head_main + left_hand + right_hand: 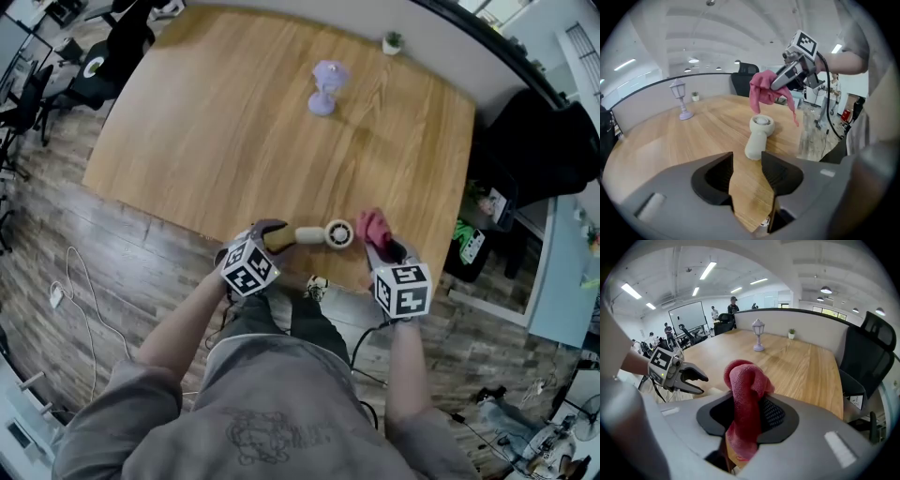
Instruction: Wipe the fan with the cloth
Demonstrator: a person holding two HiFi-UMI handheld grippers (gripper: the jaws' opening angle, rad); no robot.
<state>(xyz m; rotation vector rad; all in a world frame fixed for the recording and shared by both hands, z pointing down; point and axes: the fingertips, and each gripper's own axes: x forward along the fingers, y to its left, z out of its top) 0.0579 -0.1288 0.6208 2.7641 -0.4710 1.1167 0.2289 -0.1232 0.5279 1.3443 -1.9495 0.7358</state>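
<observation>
A small beige hand-held fan [325,234] lies on its side near the front edge of the wooden table [234,141]. In the left gripper view the fan [758,132] rests just beyond the jaw tips, handle towards me. My left gripper [746,161] is open with only bare table between its jaws. It shows in the head view just left of the fan's handle [274,236]. My right gripper [749,405] is shut on a red cloth [746,390], which bunches up above the jaws. It hovers above and right of the fan's head, and the cloth [765,93] hangs down over it.
A purple lantern-shaped lamp [326,87] and a small potted plant [392,42] stand at the table's far side. A black office chair [871,357] is off the table's right end. Cables [75,281] lie on the wood floor to the left.
</observation>
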